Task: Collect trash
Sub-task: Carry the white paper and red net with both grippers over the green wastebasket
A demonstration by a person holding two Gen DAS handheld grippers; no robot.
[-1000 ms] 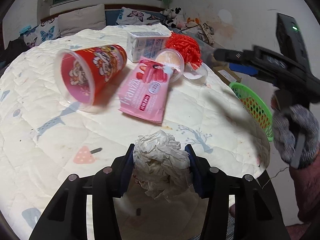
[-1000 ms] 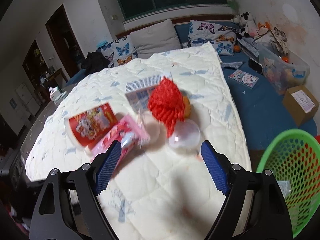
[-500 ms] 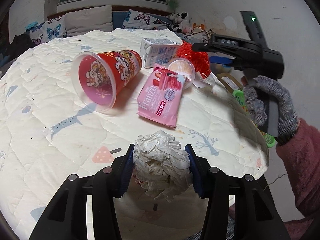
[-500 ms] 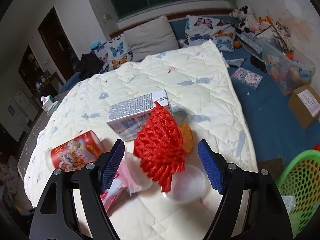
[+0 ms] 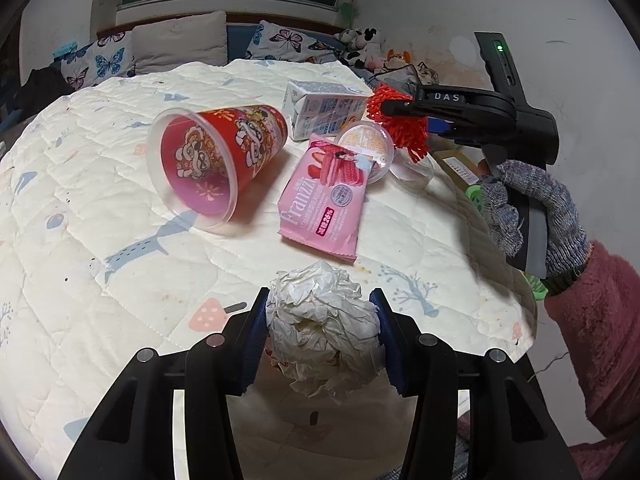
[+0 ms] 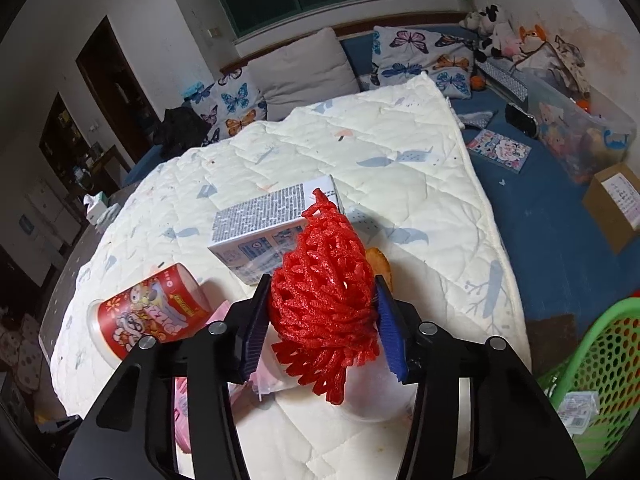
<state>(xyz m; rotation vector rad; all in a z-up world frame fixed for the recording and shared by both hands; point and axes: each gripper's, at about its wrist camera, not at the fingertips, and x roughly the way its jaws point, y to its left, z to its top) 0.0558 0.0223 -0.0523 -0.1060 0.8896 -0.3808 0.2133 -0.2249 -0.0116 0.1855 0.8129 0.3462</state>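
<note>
My left gripper (image 5: 320,330) is shut on a crumpled white paper ball (image 5: 322,326), held above the quilt near the table's front edge. My right gripper (image 6: 322,320) is closing on a red foam net (image 6: 324,304); both blue pads press its sides. From the left wrist view the right gripper (image 5: 386,109) reaches in from the right, held by a gloved hand (image 5: 536,204), at the red foam net (image 5: 402,124). On the quilt lie a red paper cup (image 5: 212,160) on its side, a pink wrapper (image 5: 326,198), a white carton (image 5: 324,114) and a clear lidded cup (image 5: 366,148).
A green plastic basket (image 6: 600,364) stands right of the table, with a wrapper inside. A cardboard box (image 6: 614,206) and a clear bin of toys (image 6: 576,128) sit on the blue floor mat. Pillows line the back wall. A clear plastic lid (image 6: 376,396) lies beneath the net.
The right gripper came forward over the trash pile and its jaws narrowed around the red foam net until the pads touched it. The left gripper stayed put with the paper ball.
</note>
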